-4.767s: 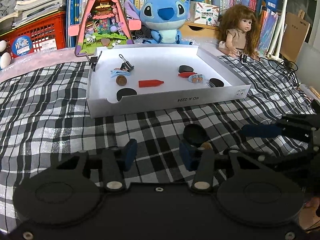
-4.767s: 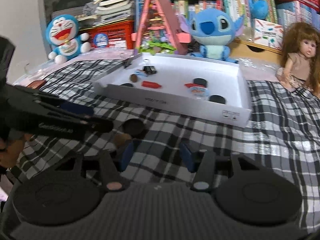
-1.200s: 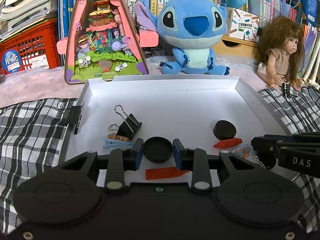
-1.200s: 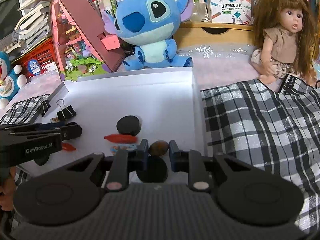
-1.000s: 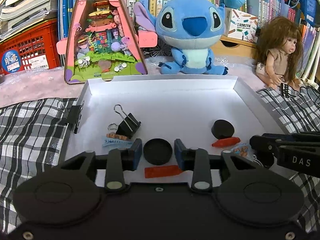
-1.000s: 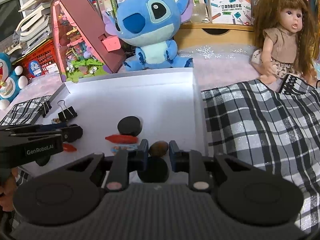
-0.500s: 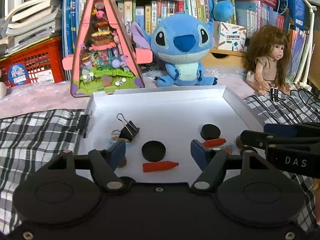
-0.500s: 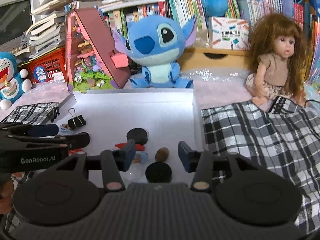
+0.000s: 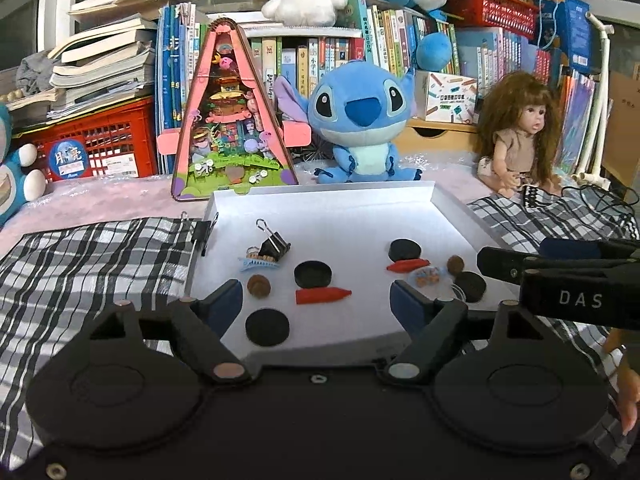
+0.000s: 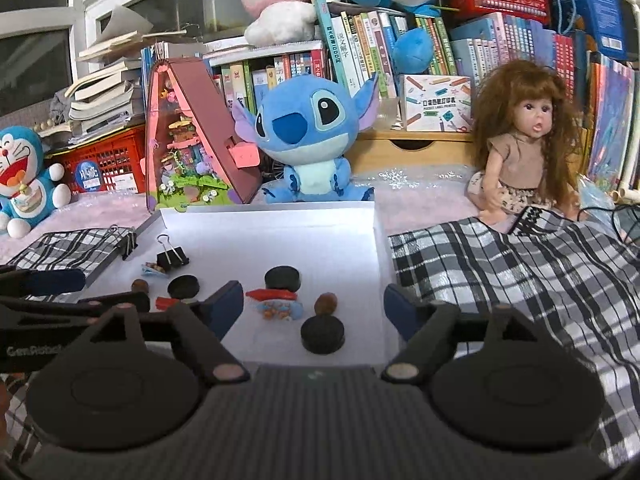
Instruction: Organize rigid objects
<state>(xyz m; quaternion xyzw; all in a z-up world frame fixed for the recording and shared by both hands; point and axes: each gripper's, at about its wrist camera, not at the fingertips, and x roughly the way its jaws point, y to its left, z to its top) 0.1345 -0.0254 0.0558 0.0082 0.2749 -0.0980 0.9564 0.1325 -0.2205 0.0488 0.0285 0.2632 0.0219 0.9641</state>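
Note:
A white tray (image 9: 340, 208) lies on the checked cloth and holds small things: several black discs, one mid-tray (image 9: 313, 273), a brown nut (image 9: 455, 264), a red crayon-like piece (image 9: 322, 295) and a black binder clip (image 9: 274, 245). My left gripper (image 9: 316, 304) is open and empty above the tray's near edge. My right gripper (image 10: 314, 306) is open and empty above the tray's near right part, over a black disc (image 10: 322, 334) and the brown nut (image 10: 325, 303). The tray also shows in the right wrist view (image 10: 280, 224).
A blue plush (image 9: 360, 120), a pink triangular toy house (image 9: 230, 120) and a doll (image 9: 520, 132) stand behind the tray before bookshelves. A red crate (image 9: 92, 148) is at the back left. The checked cloth (image 10: 520, 272) spreads on both sides.
Both grippers let go: the left dropped a black disc and the right dropped a brown nut in the tray. Both then opened wide and drew back and up.

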